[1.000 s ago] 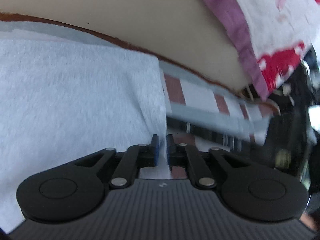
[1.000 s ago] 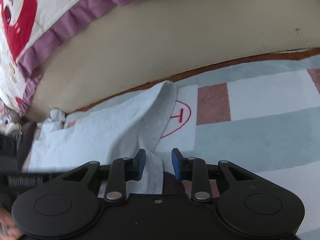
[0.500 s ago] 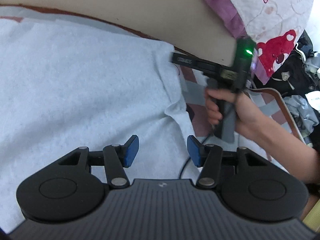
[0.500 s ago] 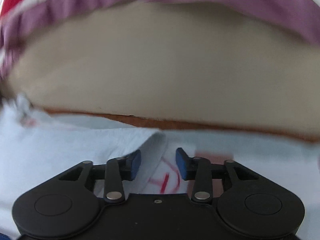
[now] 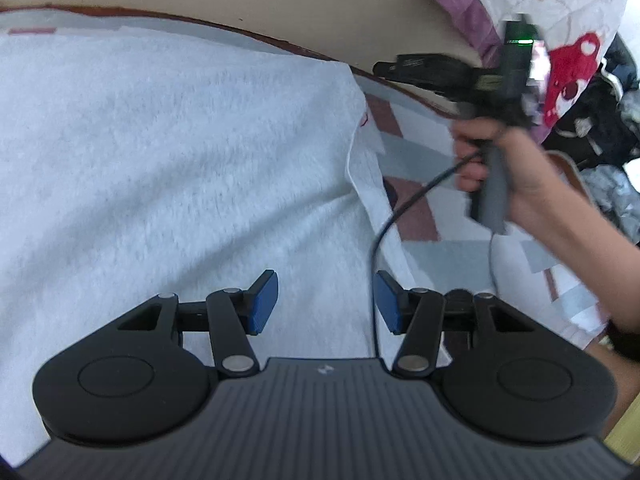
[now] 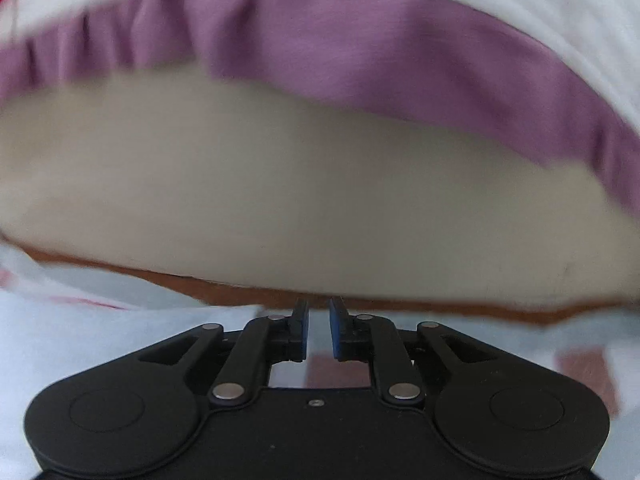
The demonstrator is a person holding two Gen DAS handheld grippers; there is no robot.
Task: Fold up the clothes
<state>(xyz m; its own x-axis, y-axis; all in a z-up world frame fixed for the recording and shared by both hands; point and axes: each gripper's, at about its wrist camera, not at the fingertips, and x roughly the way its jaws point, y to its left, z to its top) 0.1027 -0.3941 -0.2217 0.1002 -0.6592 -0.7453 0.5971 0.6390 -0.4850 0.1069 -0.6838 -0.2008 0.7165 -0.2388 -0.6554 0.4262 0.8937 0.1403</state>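
Under your left claw (image 5: pixel 326 300): pale blue fleecy garment (image 5: pixel 168 168), spread flat on the patchwork mat (image 5: pixel 436 256), soft and nappy, right edge loosely rumpled. Left claw half open, empty. Right claw (image 6: pixel 319 330) closing near the far corner, nothing visibly between the pads. Step: likely re-gripping for a fold. Next: seize the hem (image 5: pixel 360 184) squarely.
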